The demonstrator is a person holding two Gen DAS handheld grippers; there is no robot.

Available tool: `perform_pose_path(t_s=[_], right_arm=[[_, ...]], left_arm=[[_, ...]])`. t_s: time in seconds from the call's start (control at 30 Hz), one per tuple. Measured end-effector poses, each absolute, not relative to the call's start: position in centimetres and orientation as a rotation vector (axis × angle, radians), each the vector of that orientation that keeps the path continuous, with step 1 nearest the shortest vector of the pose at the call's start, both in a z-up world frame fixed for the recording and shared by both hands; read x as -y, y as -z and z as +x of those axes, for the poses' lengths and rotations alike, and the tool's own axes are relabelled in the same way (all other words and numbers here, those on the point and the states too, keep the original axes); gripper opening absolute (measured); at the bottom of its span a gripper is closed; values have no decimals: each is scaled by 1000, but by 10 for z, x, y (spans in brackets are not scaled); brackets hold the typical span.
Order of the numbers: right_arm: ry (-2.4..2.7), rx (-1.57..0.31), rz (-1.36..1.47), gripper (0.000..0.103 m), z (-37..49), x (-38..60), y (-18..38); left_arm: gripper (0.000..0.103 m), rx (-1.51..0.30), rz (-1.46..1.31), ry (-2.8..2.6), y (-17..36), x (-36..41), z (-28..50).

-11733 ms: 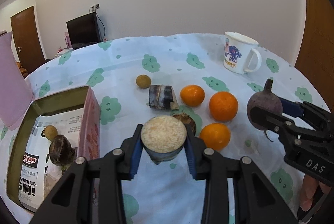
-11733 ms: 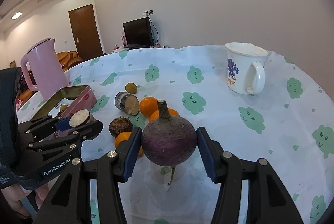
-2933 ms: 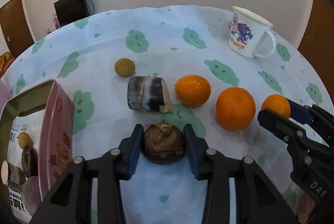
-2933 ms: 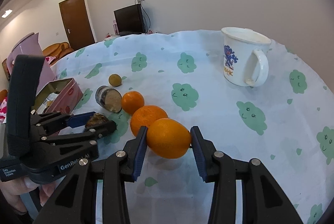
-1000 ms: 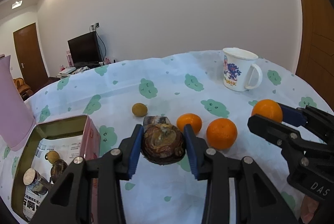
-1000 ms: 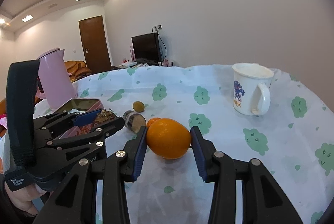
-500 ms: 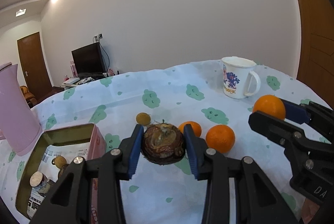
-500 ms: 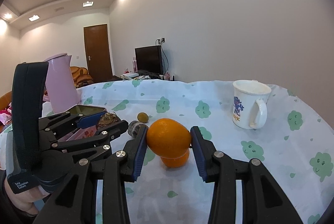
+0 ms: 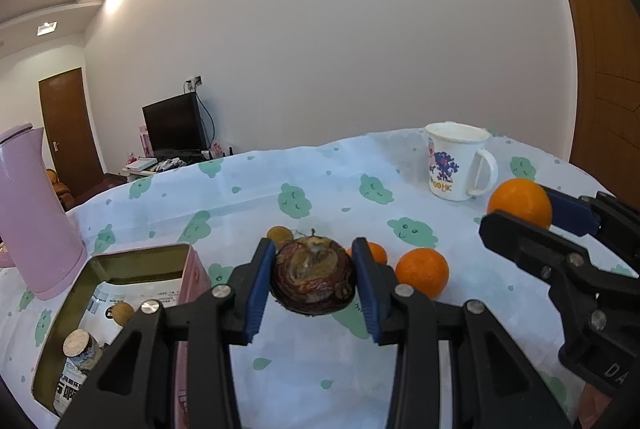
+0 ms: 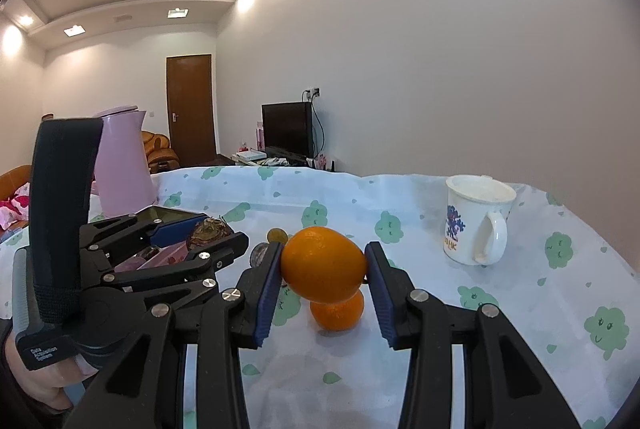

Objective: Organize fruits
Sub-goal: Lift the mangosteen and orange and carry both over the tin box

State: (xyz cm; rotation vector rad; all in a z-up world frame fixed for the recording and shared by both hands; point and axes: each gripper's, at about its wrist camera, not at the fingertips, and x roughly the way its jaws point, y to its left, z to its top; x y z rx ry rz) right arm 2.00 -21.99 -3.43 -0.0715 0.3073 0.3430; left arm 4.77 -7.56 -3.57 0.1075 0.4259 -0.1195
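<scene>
The left gripper (image 9: 313, 279) is clamped on a dark brown fruit (image 9: 313, 279), held up over the counter (image 9: 304, 357) just right of the open tin (image 9: 120, 269); the right gripper (image 10: 323, 271) pinches an orange (image 10: 323, 269) aloft, another orange (image 10: 337, 313) resting below it.

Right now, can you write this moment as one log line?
left gripper: shut on dark brown fruit | right gripper: shut on orange | both lifted | tin box: open
</scene>
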Motion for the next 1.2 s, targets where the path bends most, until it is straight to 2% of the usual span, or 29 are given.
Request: perform_pose_path(t_s=[0.6, 1.0, 1.2], right_arm=[[-402, -261, -108, 44, 20, 200, 15], [-315, -103, -82, 44, 23, 212, 15], [-280, -137, -46, 44, 30, 211, 21]], left_arm=[[41, -401, 97, 50, 31, 61, 37], [41, -374, 96, 28, 28, 51, 29], [41, -369, 87, 18, 25, 41, 23]])
